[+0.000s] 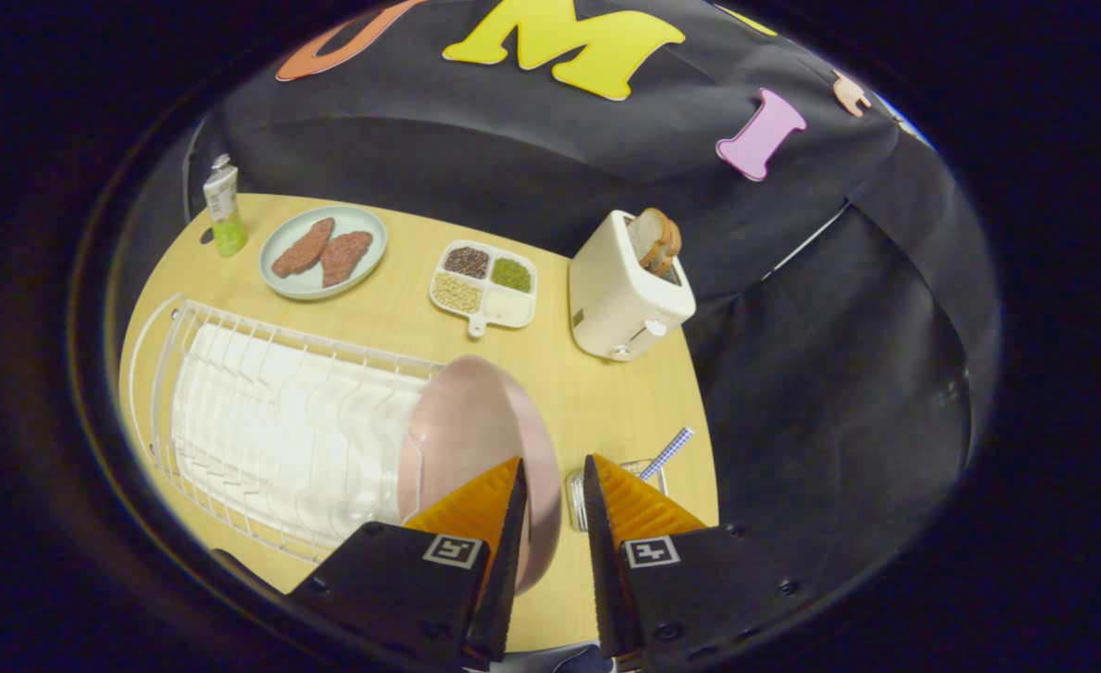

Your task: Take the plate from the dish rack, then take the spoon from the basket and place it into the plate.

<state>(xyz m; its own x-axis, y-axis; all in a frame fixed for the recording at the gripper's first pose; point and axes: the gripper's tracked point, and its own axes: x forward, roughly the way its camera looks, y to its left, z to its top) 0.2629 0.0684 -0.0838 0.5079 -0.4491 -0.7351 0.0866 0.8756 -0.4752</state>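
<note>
Claw (pixel 553 467) is open a crack over the plate (pixel 476 439) rim, holding nothing, plate propped upright at the rack's (pixel 261 421) end for easy grabbing.

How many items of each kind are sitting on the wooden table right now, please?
Plates: 2, pink plate in the dish rack, grey plate with patties
Divided tray: 1
Toaster: 1
Tube: 1
Basket with spoon: 1
Total: 7, counting the rack
Gripper jaws open by the pink plate's rim.

Glossy pink plate (pixel 476 421), white wire dish rack (pixel 233 393), matt wood-look table (pixel 597 393), cloth wall (pixel 532 159).
</note>
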